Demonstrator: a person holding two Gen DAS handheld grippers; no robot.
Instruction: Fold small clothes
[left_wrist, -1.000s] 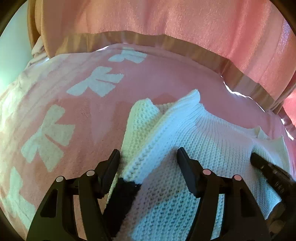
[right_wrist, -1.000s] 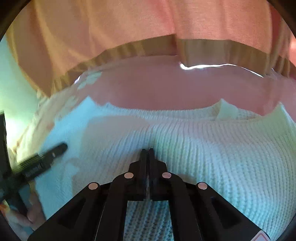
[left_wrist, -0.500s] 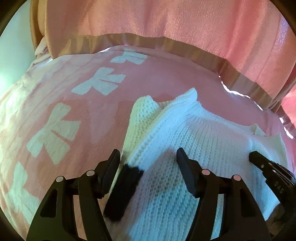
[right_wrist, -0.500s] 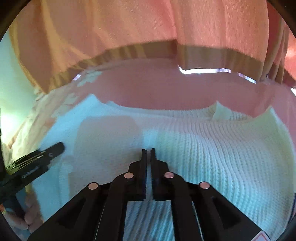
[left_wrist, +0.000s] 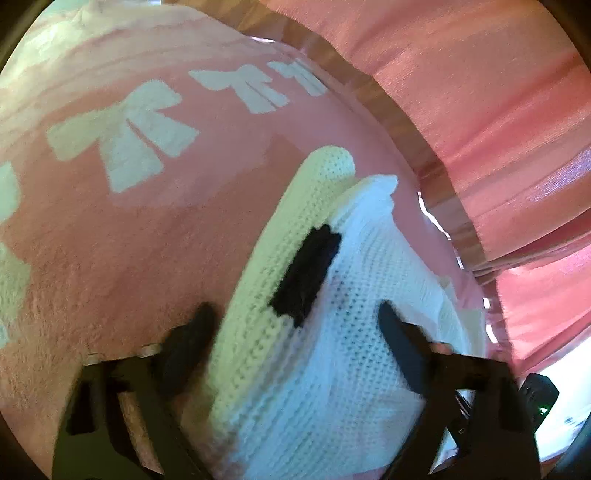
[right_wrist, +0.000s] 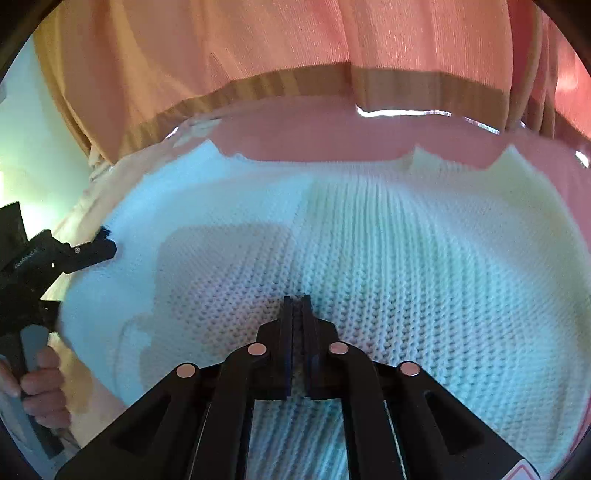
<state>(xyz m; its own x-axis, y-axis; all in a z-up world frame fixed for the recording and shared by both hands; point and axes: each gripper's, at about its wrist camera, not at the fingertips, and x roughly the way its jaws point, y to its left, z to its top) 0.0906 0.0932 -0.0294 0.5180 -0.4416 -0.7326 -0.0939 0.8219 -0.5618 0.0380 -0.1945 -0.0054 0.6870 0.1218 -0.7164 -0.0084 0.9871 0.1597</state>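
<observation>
Sweater (left_wrist: 317, 373) between spread left tongs (left_wrist: 295, 321)

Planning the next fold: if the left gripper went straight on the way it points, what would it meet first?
Probably the white knit sweater: its folded edge already lies between the open fingers of the left gripper, with the black patch just ahead. Depth is unclear.

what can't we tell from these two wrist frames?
- Left wrist view: left gripper fingers are motion-blurred, and the white knit sweater bulges between them, so contact is unclear.
- Right wrist view: right gripper fingers look together on the knit; whether they pinch fabric is hidden.
- Both views: the sweater's near hem is cut off by the frame bottom and the gripper bodies.
- The black patch is too blurred to identify.
</observation>
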